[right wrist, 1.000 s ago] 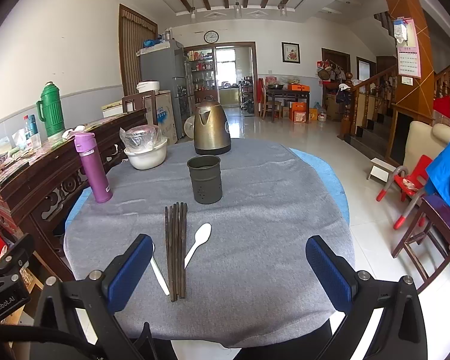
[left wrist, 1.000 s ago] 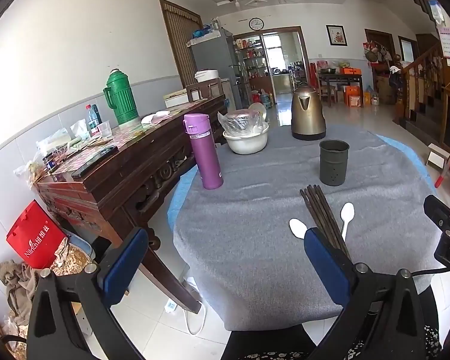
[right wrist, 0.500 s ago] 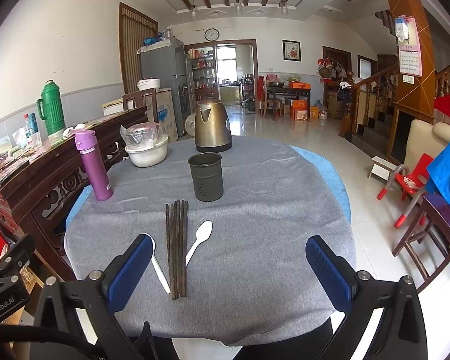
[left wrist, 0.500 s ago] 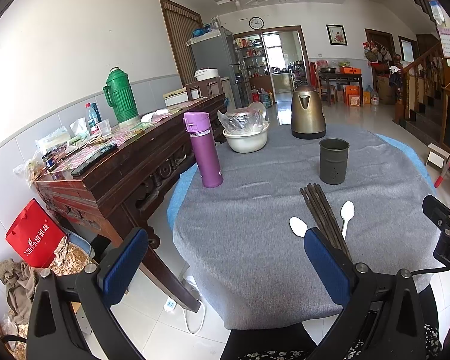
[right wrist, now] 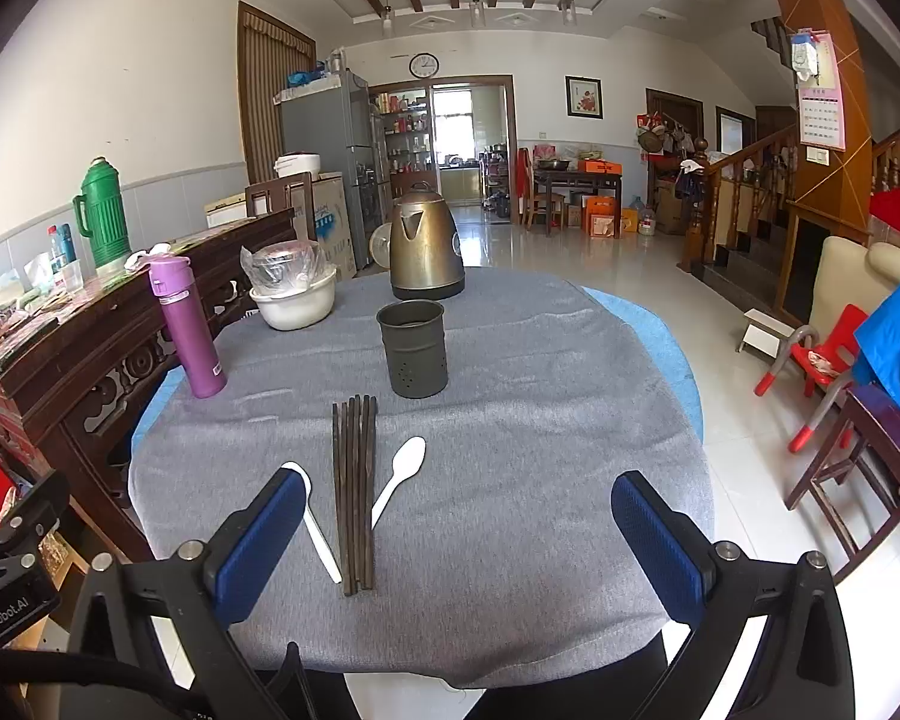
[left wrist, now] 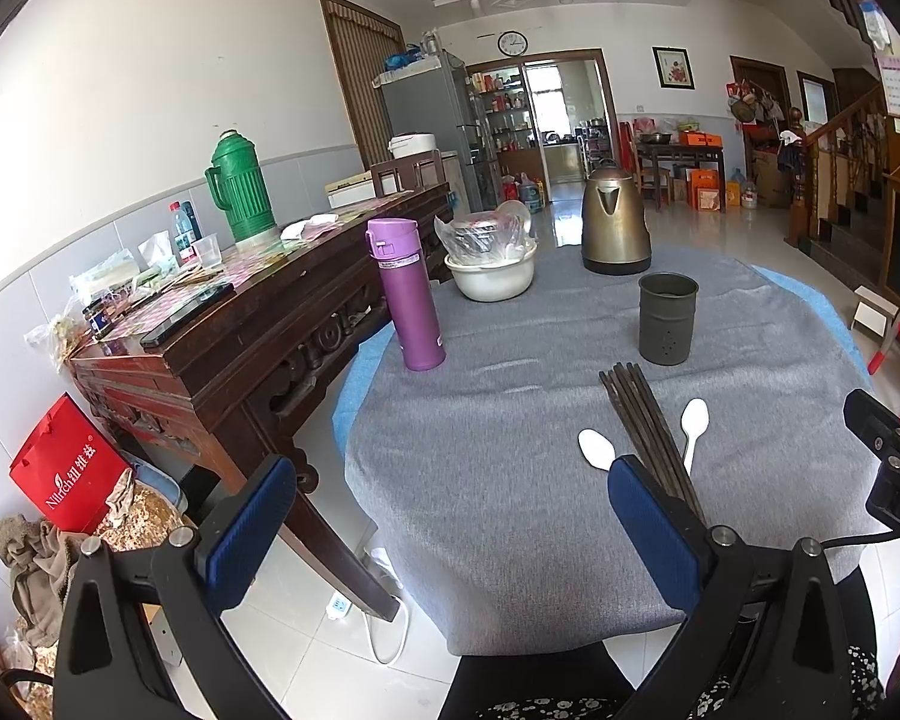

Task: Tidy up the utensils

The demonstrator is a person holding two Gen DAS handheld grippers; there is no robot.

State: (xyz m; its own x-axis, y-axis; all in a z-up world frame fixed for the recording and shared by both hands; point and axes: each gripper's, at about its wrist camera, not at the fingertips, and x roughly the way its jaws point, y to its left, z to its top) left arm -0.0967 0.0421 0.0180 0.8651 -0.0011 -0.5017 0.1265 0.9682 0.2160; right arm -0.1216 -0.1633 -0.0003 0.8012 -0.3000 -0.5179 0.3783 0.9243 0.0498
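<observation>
On grey tablecloth (right wrist: 510, 420): chopsticks (right wrist: 354, 486), two spoons, holder (right wrist: 414, 348), kettle (right wrist: 423, 252)

A: Where does the left wrist camera sit?

B: Behind its own spread fingers (left wrist: 246, 534), off the near left edge of the table (left wrist: 510, 480), looking across it and along the wooden sideboard (left wrist: 240, 330) by the wall.

A: And the right wrist one?

B: Also behind its fingers (right wrist: 660, 546), at the near edge of the table (right wrist: 540, 480), more centred, facing straight down the room towards the far doorway (right wrist: 468, 144).

A: What do they share?

B: The grey tabletop with the chopsticks (left wrist: 642, 414) (right wrist: 354, 480), dark holder (left wrist: 666, 318) (right wrist: 414, 348), kettle (left wrist: 615, 222) (right wrist: 426, 252) and purple flask (left wrist: 405, 294) (right wrist: 186, 324). Each also catches the other device at its frame edge.
</observation>
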